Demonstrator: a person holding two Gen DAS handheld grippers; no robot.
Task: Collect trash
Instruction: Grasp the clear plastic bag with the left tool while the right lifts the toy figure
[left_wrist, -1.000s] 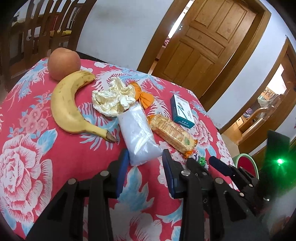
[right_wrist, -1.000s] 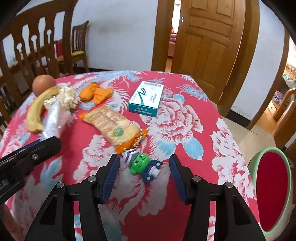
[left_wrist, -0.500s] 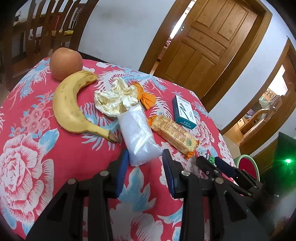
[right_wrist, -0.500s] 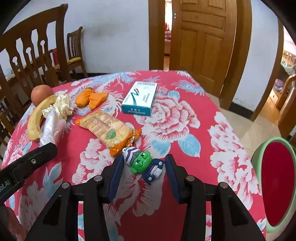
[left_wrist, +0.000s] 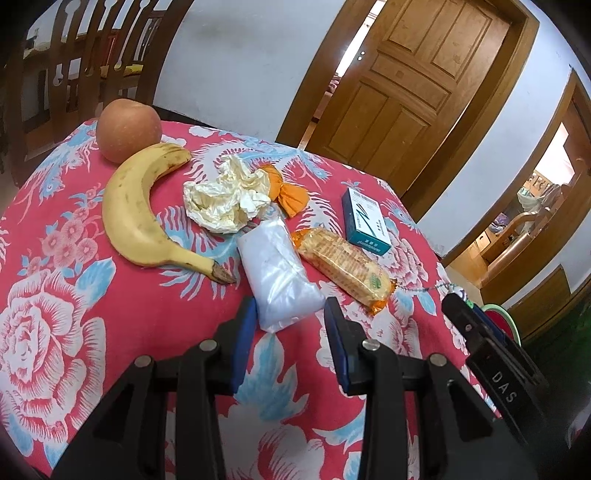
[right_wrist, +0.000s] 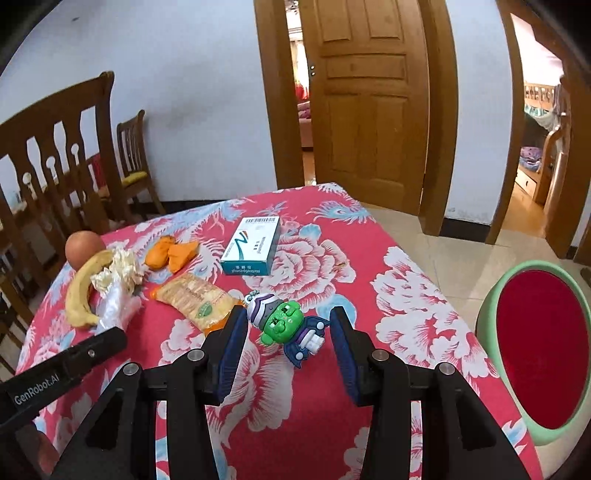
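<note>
On the red flowered tablecloth (left_wrist: 110, 332) lie a crumpled cream paper (left_wrist: 225, 199), an orange wrapper (left_wrist: 291, 192), a cracker packet (left_wrist: 343, 262) and a clear plastic bag (left_wrist: 277, 273). My left gripper (left_wrist: 288, 325) holds still, its blue pads pressed on the bag's near end. My right gripper (right_wrist: 286, 332) is shut on a green toy keychain (right_wrist: 284, 323), held just above the cloth. One right finger (left_wrist: 480, 332) shows in the left wrist view, and one left finger (right_wrist: 74, 362) shows in the right wrist view.
A banana (left_wrist: 133, 210), an apple (left_wrist: 127, 129) and a teal box (left_wrist: 365, 221) also lie on the table. A round green-rimmed, red-centred container or stool (right_wrist: 535, 354) stands on the floor at the right. Wooden chairs (right_wrist: 55, 166) stand at the left, doors behind.
My right gripper's jaws narrowed onto the green toy, then rose and rolled with it between the pads. My left gripper and the plastic bag kept still.
</note>
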